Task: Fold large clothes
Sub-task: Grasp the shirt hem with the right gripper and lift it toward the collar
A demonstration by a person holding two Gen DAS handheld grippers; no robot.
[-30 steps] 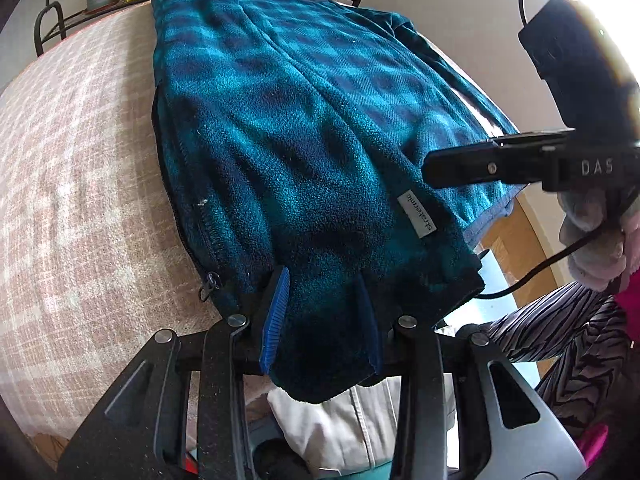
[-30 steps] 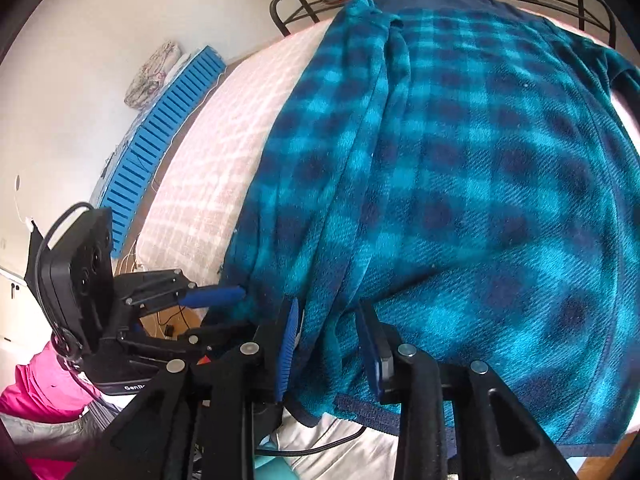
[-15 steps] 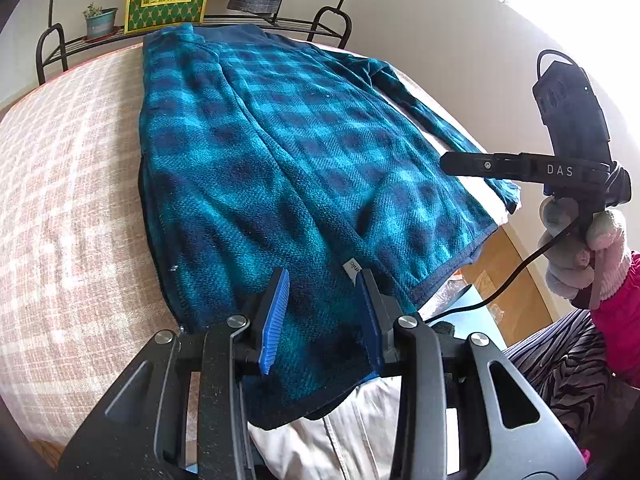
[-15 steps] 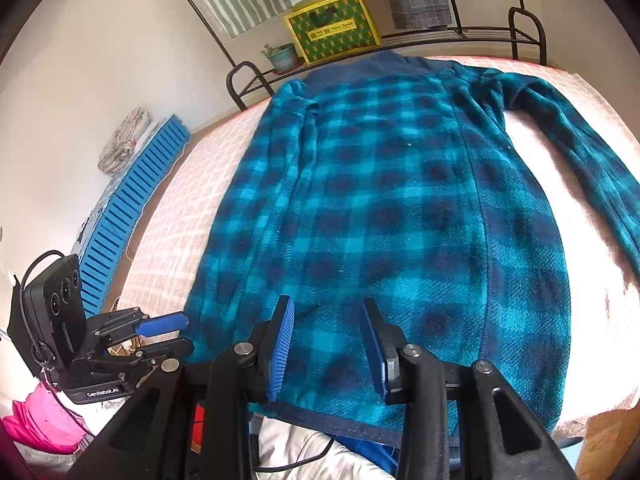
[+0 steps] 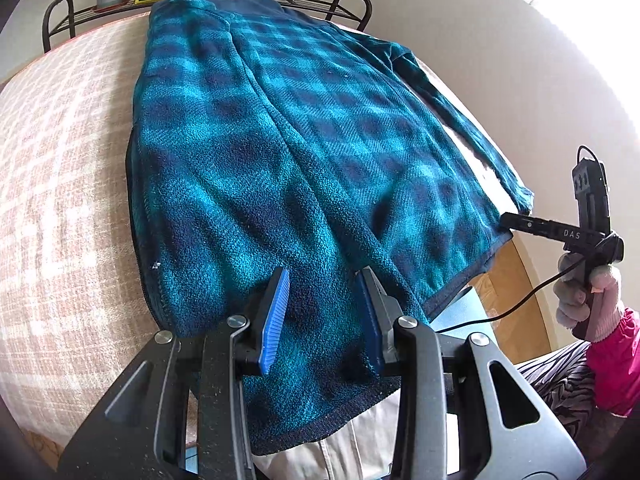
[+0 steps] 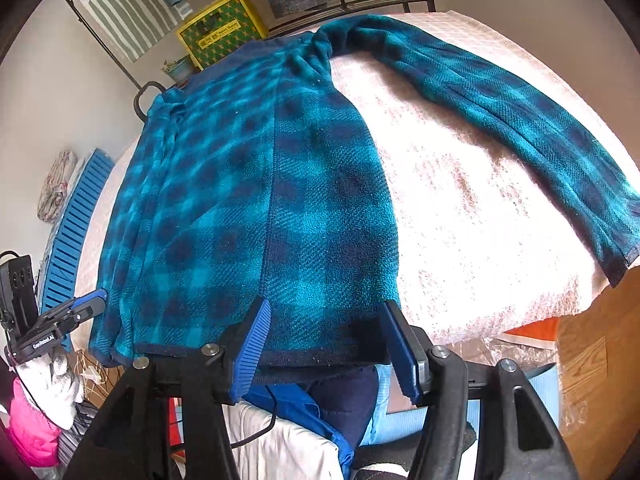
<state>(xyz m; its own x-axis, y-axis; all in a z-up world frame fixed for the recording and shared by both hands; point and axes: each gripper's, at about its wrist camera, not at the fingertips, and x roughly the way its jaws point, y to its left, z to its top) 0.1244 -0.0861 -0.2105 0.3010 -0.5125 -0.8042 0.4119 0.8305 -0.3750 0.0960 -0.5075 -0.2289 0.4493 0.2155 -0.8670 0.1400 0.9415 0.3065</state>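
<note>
Right gripper (image 6: 326, 344) is opening over the jacket (image 6: 256, 200) hem, gripping nothing; left gripper (image 5: 324, 320) pinches it; I keep the hem taut.

Both wrist cameras look steeply down, close over the hem of the same plaid jacket (image 5: 304, 152), facing its collar.

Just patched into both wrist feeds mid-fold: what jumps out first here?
A big teal plaid fleece jacket dominates, spread flat over the pink checked bed cover, its hem at the near edge and one sleeve stretched out to the right. The left gripper pinches the hem, while the right gripper is opening around the hem's other corner. Behind the collar, a yellow-and-green box stands on a black metal rack.
</note>
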